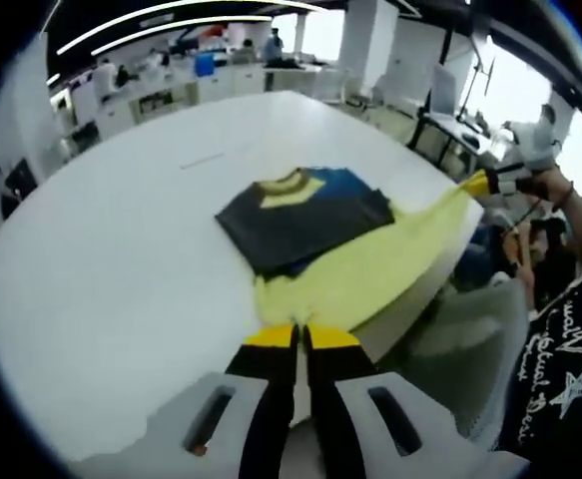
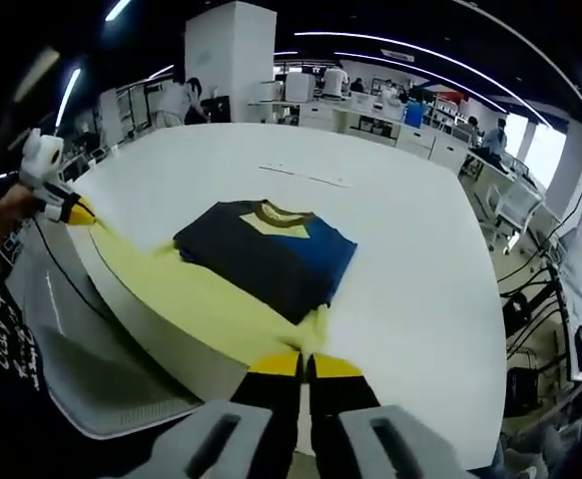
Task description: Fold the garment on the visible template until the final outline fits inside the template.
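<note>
The garment lies on the white table (image 1: 101, 269); its dark navy and blue upper part (image 1: 300, 220) has a yellow collar (image 1: 289, 186). Its yellow lower part (image 1: 370, 264) is pulled out over the table's near edge. My left gripper (image 1: 300, 335) is shut on one corner of that yellow cloth. My right gripper (image 1: 495, 183), held in a hand, is shut on the other corner. In the right gripper view the dark part (image 2: 271, 249) lies mid-table, the yellow cloth (image 2: 186, 289) stretches between my right gripper (image 2: 305, 365) and my left gripper (image 2: 69, 208).
A faint short line (image 1: 206, 158) marks the table beyond the garment (image 2: 300, 177). The table's curved edge (image 2: 141, 319) runs under the yellow cloth. A person's dark sleeve (image 1: 570, 349) is at the right. Desks and people stand in the background.
</note>
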`<state>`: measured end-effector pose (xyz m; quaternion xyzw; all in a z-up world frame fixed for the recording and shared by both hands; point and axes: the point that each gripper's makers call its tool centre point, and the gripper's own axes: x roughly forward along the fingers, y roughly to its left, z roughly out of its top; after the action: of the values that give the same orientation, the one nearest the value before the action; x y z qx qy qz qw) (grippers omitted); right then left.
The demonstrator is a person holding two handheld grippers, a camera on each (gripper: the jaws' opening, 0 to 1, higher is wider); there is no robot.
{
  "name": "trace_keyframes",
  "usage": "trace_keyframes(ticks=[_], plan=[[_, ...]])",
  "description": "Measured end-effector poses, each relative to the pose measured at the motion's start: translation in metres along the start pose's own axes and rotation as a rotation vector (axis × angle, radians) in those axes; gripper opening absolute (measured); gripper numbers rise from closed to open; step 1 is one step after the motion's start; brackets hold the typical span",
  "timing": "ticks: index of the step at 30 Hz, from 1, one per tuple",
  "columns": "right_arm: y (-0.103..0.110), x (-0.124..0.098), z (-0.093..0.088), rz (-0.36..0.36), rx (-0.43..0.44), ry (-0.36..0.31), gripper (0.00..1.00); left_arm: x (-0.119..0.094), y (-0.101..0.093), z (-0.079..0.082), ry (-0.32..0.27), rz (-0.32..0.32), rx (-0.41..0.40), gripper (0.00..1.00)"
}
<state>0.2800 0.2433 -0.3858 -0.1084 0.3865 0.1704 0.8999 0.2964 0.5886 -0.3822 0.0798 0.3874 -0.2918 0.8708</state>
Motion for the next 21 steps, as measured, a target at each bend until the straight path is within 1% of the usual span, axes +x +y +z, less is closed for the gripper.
trace_keyframes(ticks=[7, 15, 18, 21], plan=[[-0.010, 0.004, 0.023, -0.012, -0.031, -0.033, 0.00, 0.003, 0.012, 0.023, -0.047, 0.031, -0.007, 0.00], [-0.024, 0.015, 0.056, -0.027, -0.059, -0.106, 0.00, 0.007, 0.031, 0.055, -0.108, 0.081, 0.003, 0.00], [-0.030, 0.020, 0.066, -0.037, -0.061, -0.122, 0.00, 0.008, 0.036, 0.067, -0.138, 0.094, 0.010, 0.00], [-0.037, 0.026, 0.078, -0.048, -0.077, -0.141, 0.00, 0.011, 0.044, 0.078, -0.177, 0.118, -0.015, 0.00]])
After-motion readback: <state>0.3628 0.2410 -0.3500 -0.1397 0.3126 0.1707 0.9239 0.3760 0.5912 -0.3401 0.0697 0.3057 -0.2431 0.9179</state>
